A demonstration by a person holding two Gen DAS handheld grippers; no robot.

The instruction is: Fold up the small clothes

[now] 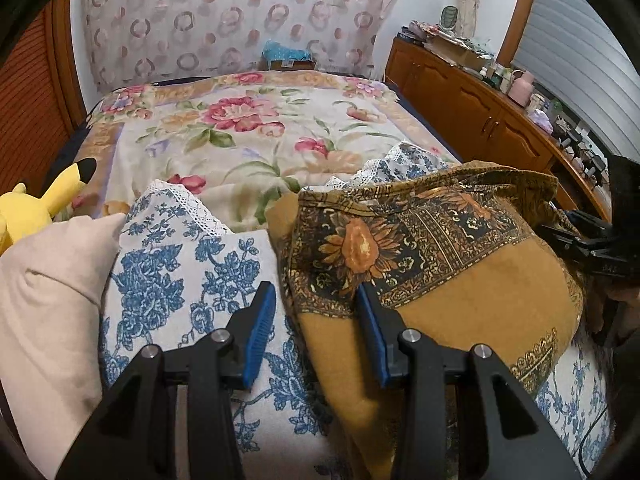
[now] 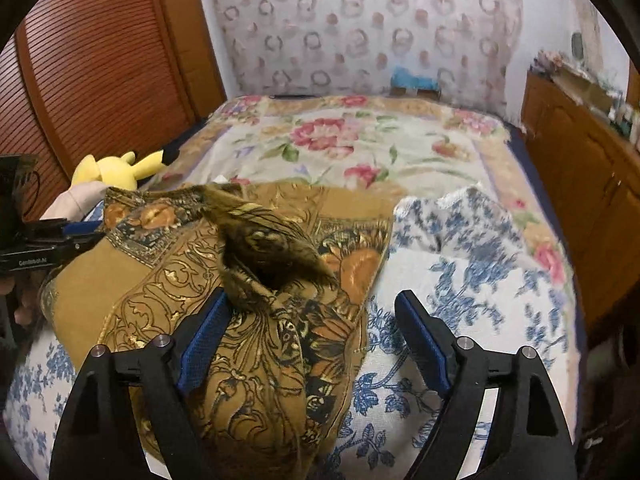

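Right gripper (image 2: 312, 340) stands wide, nothing pinched; a bunched corner of the ochre patterned garment (image 2: 224, 288) rises between its jaws, brushing the left pad only, motion-blurred. Left gripper (image 1: 316, 332) is part open, jaws straddling the garment's near-left edge; no clamp visible, so I read it as not holding.

Garment lies on the blue-floral cloth (image 1: 176, 280) at the near edge of the bed, folded over once with the sunflower border (image 1: 360, 240) on top, puffed rather than flat. A beige piece (image 1: 48, 304) sits at the near-left corner beside a yellow plush toy (image 1: 24, 216).

Step in hand, as judged: settling a fold just laid. To do it well, let the loose corner drop fully, then press along the crease from the centre outward. Match edges before any second fold. Risk: snagging the blue-floral cloth beneath.
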